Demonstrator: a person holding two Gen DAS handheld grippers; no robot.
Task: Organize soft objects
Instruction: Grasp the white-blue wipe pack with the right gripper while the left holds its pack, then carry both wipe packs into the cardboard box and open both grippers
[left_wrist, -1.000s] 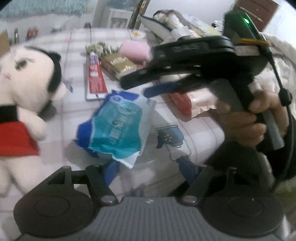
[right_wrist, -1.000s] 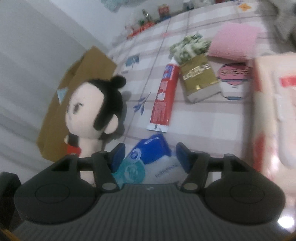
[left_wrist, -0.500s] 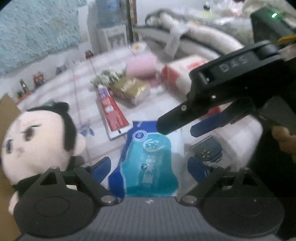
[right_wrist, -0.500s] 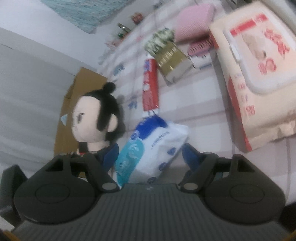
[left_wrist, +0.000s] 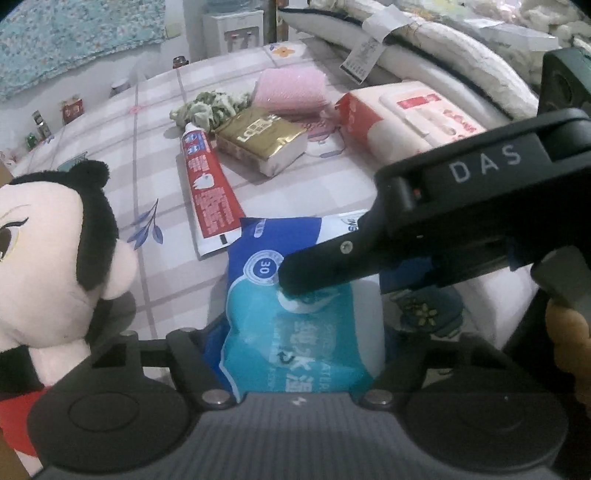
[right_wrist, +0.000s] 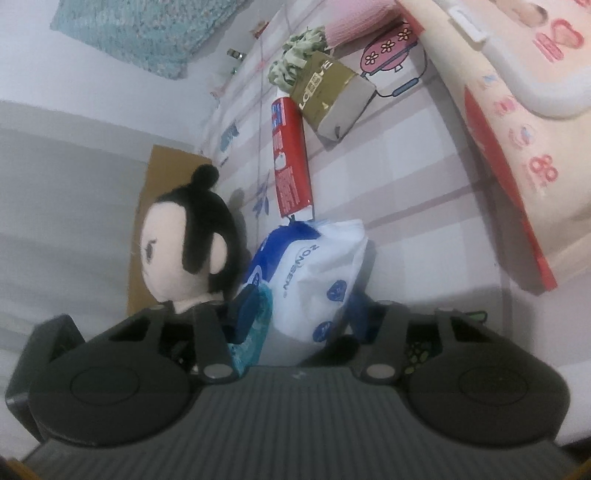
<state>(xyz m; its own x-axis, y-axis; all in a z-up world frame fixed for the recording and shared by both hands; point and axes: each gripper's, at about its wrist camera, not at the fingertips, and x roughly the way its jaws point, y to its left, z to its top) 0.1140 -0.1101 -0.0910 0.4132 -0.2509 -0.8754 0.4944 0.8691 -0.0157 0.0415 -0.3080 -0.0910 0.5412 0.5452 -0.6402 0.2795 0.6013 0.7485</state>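
While the right gripper (right_wrist: 301, 314) clenches the blue wipes pack (right_wrist: 314, 273) from both sides, the left gripper (left_wrist: 295, 354) straddles it – unclear if pinching – beside the plush doll (left_wrist: 55, 266)

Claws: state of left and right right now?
Left claw: fingers straddle the blue wipes pack; grip cannot be told.
Right claw: fingers on both sides of the same pack; closure cannot be told.

Doll (left_wrist: 48, 258) and toothpaste (left_wrist: 208, 192) crowding pack (left_wrist: 295, 332)
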